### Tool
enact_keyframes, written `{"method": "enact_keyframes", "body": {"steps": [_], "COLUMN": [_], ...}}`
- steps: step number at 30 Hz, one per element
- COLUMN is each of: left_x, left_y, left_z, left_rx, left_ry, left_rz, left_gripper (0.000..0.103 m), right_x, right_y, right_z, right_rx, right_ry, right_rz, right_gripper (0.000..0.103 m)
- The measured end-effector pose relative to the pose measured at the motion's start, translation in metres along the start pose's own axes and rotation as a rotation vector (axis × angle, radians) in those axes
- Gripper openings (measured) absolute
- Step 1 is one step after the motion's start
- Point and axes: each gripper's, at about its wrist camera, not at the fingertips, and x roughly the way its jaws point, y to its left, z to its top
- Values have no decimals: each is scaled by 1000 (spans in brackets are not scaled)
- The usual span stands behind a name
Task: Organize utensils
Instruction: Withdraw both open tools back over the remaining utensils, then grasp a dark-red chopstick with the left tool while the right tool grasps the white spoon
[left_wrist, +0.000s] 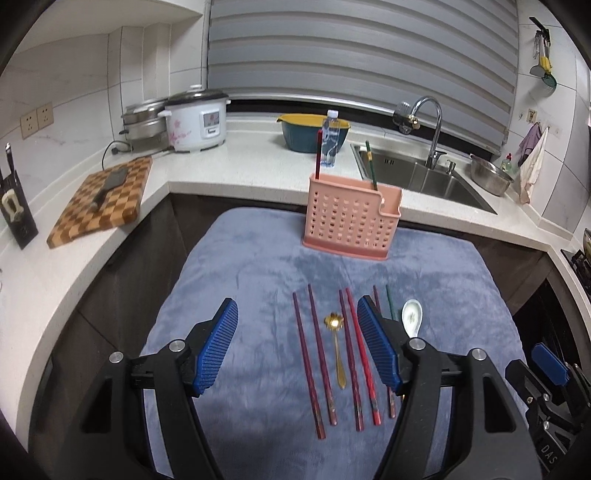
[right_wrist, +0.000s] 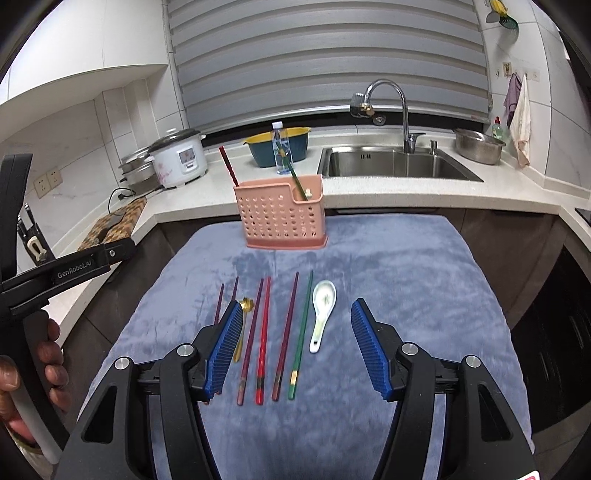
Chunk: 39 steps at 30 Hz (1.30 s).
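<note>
Several chopsticks lie side by side on the blue cloth (left_wrist: 258, 266): maroon ones (left_wrist: 308, 365), a red one (right_wrist: 263, 339) and a green one (right_wrist: 303, 332). Among them lies a gold spoon (left_wrist: 338, 343), and a white ceramic spoon (right_wrist: 323, 314) lies at the right end of the row. A pink perforated holder (left_wrist: 351, 218) stands at the cloth's far edge with a red chopstick (right_wrist: 229, 166) and a green chopstick (right_wrist: 297, 181) in it. My left gripper (left_wrist: 297, 345) hovers open over the left of the row. My right gripper (right_wrist: 297, 349) hovers open over the right of the row, holding nothing.
A checkered cutting board (left_wrist: 103, 199) with a knife lies on the counter at left, beside a rice cooker (left_wrist: 195, 122). A blue and yellow bowl (left_wrist: 314, 133) and a water bottle (left_wrist: 330, 140) stand behind the holder. A sink (right_wrist: 395, 162) with a faucet is at back right.
</note>
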Motion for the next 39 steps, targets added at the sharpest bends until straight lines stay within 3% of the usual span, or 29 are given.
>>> {"method": "enact_keyframes", "body": {"steps": [2,4,13,23,28,33,39], "left_x": [2,7,37,65,84,95,101], "left_y": [4,8,18,11,2,-3,0], "left_z": [-11,-25,-101,-130,-138,-144,-140], "left_rx": [-9,-22,-34,-55,-28,6,22], "left_ry": [24,58,218,285,318,326,317], "left_rz": [-2,-11,-7,-45,-54,-32,-21], "left_gripper": [65,74,74,73,63,59,41], "right_x": [3,7,37,56,64,77,106], "right_y": [-2,-3,-9,-17,-22,-30,-34], "right_z": [-12,-22,-79,-93,-94,-87,-67], "right_rx": [4,5,1,19,36,75,108], "right_ry": [20,44,178,222,238,243,235], "right_rz": [-5,-6,-33,-50,-52,-43,-28], "right_gripper": [59,59,59,59,59,59,57]}}
